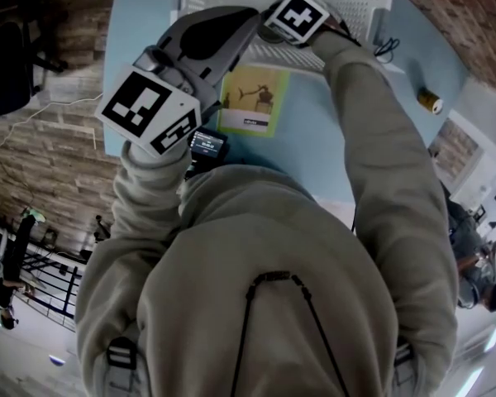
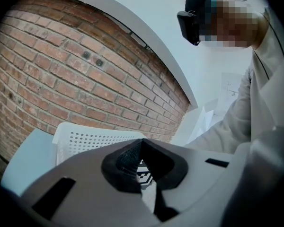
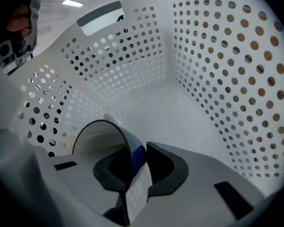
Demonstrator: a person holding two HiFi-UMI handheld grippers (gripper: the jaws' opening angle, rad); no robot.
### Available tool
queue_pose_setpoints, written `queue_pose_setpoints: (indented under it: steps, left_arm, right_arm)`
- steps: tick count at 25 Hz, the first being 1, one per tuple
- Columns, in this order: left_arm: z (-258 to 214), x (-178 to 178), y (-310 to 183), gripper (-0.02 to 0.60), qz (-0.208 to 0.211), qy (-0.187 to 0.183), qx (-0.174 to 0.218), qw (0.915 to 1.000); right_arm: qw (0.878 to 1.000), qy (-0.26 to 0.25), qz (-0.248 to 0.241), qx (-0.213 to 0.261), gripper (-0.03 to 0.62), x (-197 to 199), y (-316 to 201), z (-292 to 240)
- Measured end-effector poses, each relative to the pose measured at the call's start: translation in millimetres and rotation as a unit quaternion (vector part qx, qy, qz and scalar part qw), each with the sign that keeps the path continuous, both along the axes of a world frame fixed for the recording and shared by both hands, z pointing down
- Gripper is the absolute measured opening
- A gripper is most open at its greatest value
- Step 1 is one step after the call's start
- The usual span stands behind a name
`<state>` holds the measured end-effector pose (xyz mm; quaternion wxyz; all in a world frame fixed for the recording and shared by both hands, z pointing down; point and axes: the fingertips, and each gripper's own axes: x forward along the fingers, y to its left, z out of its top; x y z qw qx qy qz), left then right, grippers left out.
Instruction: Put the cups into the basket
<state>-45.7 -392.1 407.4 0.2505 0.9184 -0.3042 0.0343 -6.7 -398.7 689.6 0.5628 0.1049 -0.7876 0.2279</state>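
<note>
The left gripper (image 2: 143,171) hovers level over the blue table (image 1: 322,147), jaws pressed together on nothing. Beyond it the right gripper (image 3: 132,167) points down inside the white basket (image 3: 217,79), pinching the rim of a blue cup (image 3: 102,138) near the basket's floor.

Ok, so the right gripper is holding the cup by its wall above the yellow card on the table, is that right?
Not quite. The right gripper does hold the cup by its wall, jaws closed on it, but inside the white basket, not above the yellow card. The right gripper view shows the basket's perforated walls all round the cup.
</note>
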Motion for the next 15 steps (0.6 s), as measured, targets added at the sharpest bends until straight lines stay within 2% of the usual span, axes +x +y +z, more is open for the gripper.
queue_pose_setpoints:
  steps: [5, 6, 8, 10, 13, 15]
  left_arm:
    - [0.7, 3.3, 3.2, -0.002, 0.005, 0.002, -0.003, 1.0000]
    - [0.4, 3.5, 2.8, -0.002, 0.006, 0.002, -0.002, 1.0000]
    - [0.5, 3.4, 3.0, -0.002, 0.006, 0.001, -0.002, 1.0000]
    - [-0.1, 3.4, 2.3, -0.002, 0.006, 0.002, -0.002, 1.0000]
    - [-3.2, 4.0, 3.4, -0.002, 0.006, 0.003, 0.000, 1.0000]
    - [-6.2, 3.9, 6.3, -0.002, 0.007, 0.002, 0.000, 1.0000]
  right_arm:
    - [1.000, 0.007, 0.001, -0.004, 0.058, 3.5, 4.2, 3.1]
    - [1.000, 0.000, 0.004, -0.005, 0.079, 0.9, 3.2, 1.5]
    - [1.000, -0.009, 0.008, -0.009, 0.217, -3.4, 3.6, -0.4]
    - [1.000, -0.011, 0.008, -0.018, 0.269, -4.7, 7.0, -0.3]
    - [1.000, -0.013, 0.006, -0.019, 0.291, -4.8, 9.4, -0.3]
    - [1.000, -0.006, 0.006, -0.002, 0.301, 0.2, 2.8, 0.1]
